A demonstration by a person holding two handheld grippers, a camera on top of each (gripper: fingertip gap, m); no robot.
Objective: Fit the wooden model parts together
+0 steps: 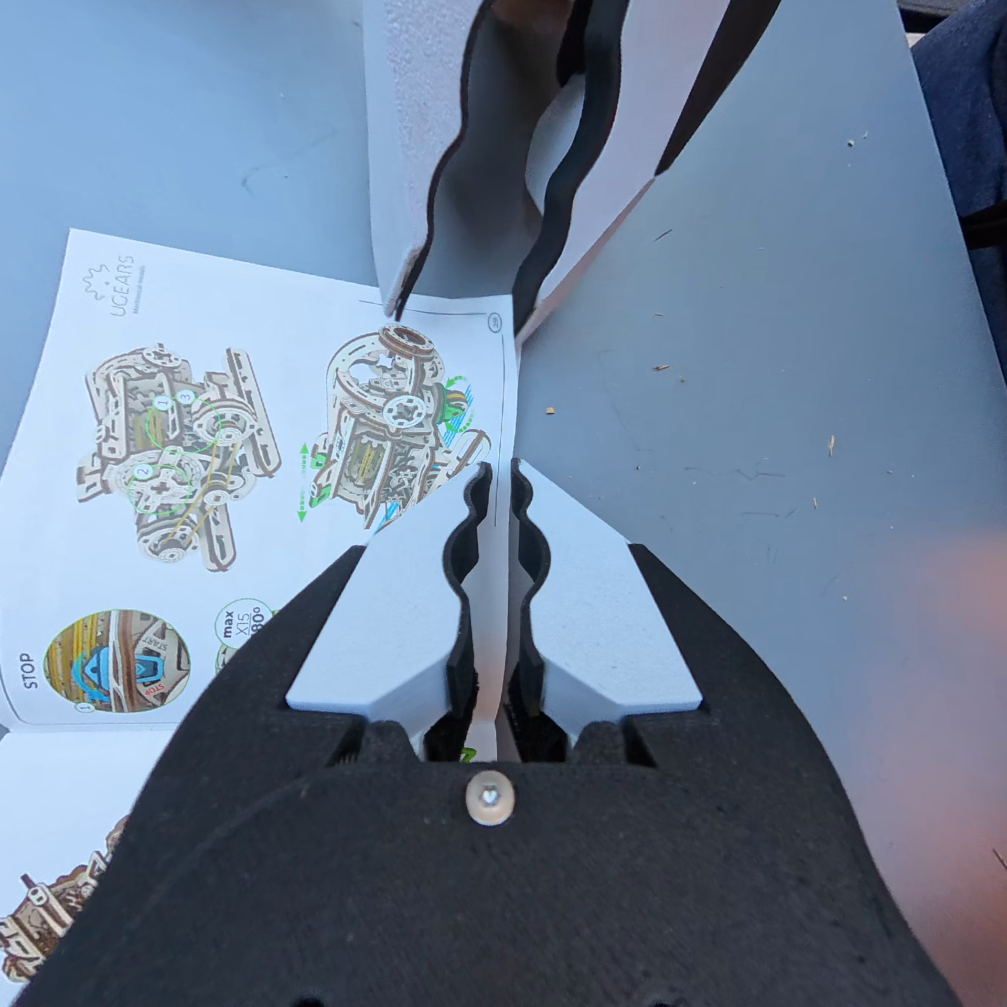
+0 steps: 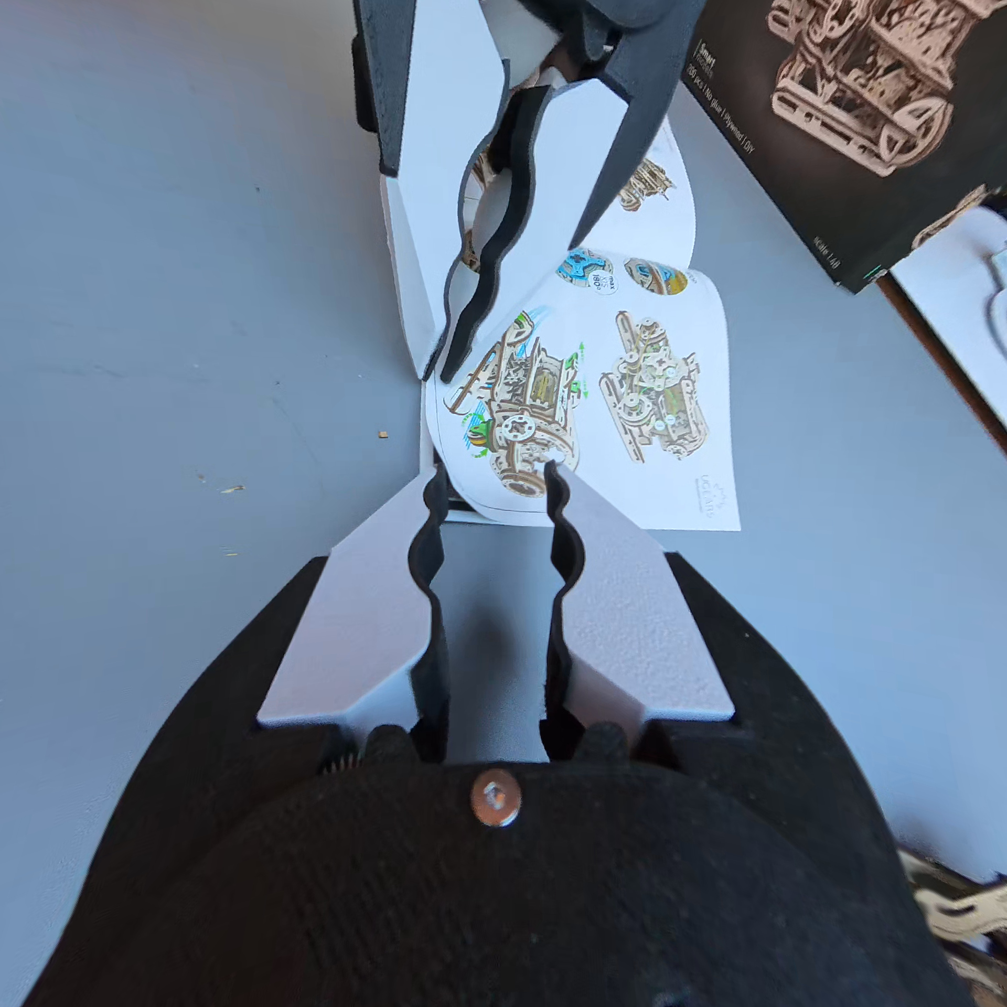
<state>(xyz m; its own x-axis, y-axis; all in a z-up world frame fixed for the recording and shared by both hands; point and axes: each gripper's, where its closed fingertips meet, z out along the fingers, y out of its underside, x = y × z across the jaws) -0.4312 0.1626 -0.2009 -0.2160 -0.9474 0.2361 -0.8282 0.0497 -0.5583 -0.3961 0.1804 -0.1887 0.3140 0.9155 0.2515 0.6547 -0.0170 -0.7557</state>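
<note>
We find the left gripper (image 1: 501,463) with its fingers drawn narrow on the edge of a page of the instruction booklet (image 1: 234,436), which lies open on the grey table (image 1: 763,327). The right gripper (image 2: 493,471) hangs above the booklet's near corner, fingers moderately apart and holding nothing. The page is white, printed with coloured drawings of a tan wooden model. A dark box (image 2: 850,125) picturing the model sits at the table's far right edge. Small wood chips (image 1: 662,368) are scattered over the tabletop.
</note>
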